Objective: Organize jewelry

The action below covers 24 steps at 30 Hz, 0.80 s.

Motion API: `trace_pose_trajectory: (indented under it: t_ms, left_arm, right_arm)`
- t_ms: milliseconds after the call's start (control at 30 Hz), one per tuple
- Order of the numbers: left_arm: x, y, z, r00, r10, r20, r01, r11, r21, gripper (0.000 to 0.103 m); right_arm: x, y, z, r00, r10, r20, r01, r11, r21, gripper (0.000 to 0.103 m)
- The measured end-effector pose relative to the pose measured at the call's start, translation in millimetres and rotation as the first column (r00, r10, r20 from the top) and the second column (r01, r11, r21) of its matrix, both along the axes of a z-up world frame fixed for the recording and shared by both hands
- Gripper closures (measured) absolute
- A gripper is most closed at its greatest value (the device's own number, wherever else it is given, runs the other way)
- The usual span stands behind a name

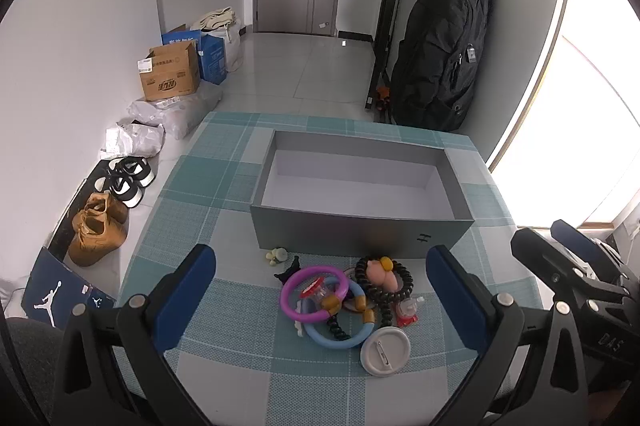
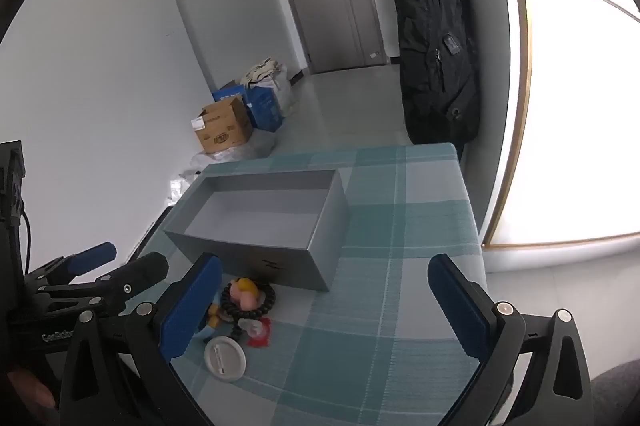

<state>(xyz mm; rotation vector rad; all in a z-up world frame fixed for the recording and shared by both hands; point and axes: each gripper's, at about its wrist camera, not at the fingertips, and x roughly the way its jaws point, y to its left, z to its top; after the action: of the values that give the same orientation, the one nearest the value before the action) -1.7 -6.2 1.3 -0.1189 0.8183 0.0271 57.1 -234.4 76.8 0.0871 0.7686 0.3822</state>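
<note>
An open, empty grey box (image 1: 360, 234) stands on the checked tablecloth; it also shows in the right wrist view (image 2: 276, 258). In front of it lies a pile of jewelry: a purple ring (image 1: 289, 296), a light blue ring (image 1: 334, 337), a black beaded bracelet (image 1: 404, 284) with a pink charm (image 1: 382, 274), a white round badge (image 1: 385, 352) and a red trinket (image 1: 409, 311). My left gripper (image 1: 320, 290) is open, hovering over the pile. My right gripper (image 2: 326, 300) is open to the right of the pile, above bare cloth. The bracelet (image 2: 248, 300) and badge (image 2: 225, 358) lie beside its left finger.
The table (image 1: 224, 186) edges drop off to the left and far side. Shoes (image 1: 100, 226), cardboard boxes (image 1: 170, 76) and bags lie on the floor at left. A black backpack (image 1: 444, 50) hangs behind the table. A bright window is at right.
</note>
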Motion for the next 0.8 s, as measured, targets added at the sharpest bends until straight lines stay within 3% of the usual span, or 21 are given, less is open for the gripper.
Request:
trace_pose_trajectory:
  t_ms: [800]
  left_arm:
    - [-0.5,-2.3,-0.2,1.0,-0.007,0.001,0.007,1.0,-0.018,0.001]
  right_arm:
    - [-0.5,-3.7,-0.8,1.0,-0.028,-0.003,0.028,1.0,-0.004,0.0]
